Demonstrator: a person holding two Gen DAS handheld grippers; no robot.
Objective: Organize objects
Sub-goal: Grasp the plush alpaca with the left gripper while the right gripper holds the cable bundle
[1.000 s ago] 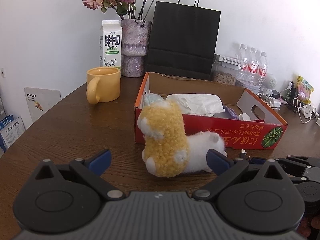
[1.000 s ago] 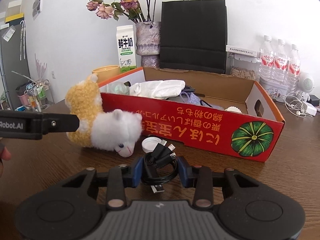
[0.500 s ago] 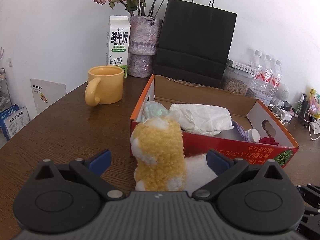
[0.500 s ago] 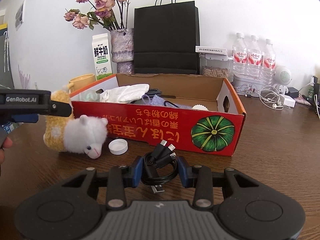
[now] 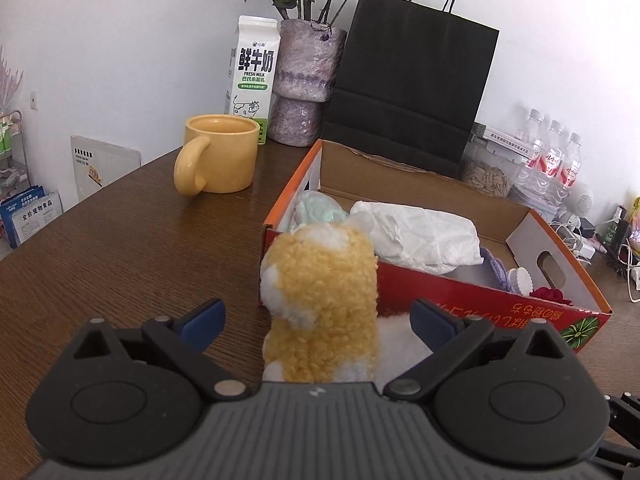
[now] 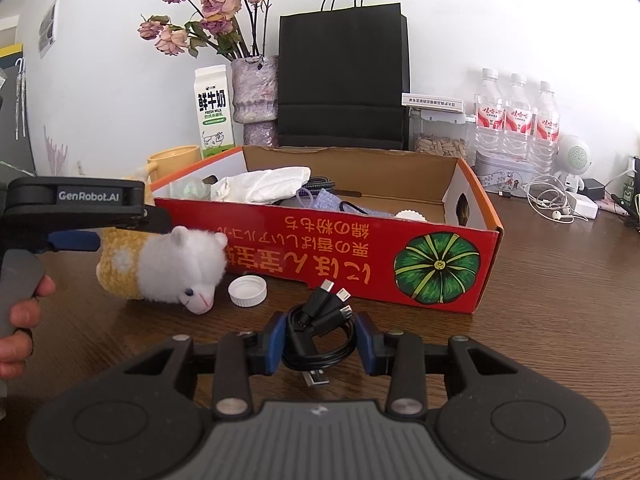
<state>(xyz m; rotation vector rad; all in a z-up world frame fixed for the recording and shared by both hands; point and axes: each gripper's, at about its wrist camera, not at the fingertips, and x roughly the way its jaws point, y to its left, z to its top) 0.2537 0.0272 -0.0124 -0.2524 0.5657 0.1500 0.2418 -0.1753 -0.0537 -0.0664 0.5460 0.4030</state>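
The left gripper [image 5: 316, 316] has closed in, jaws spread astride the plush alpaca [image 5: 320, 304] at frame centre, while the right gripper [image 6: 320, 344] pinches the cable coil [image 6: 320, 336]; both remain outside the partly filled box [image 6: 436, 276].

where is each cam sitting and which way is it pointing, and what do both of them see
Left wrist: sits on the left gripper, looking along its open fingers at the plush alpaca between them, the red box and yellow mug beyond.
Right wrist: sits on the right gripper, looking across the coiled black cable its fingers clamp toward the box's long side; the person's hand holding the left gripper shows at left.
Shared: alpaca, box, mug, milk carton, black bag.
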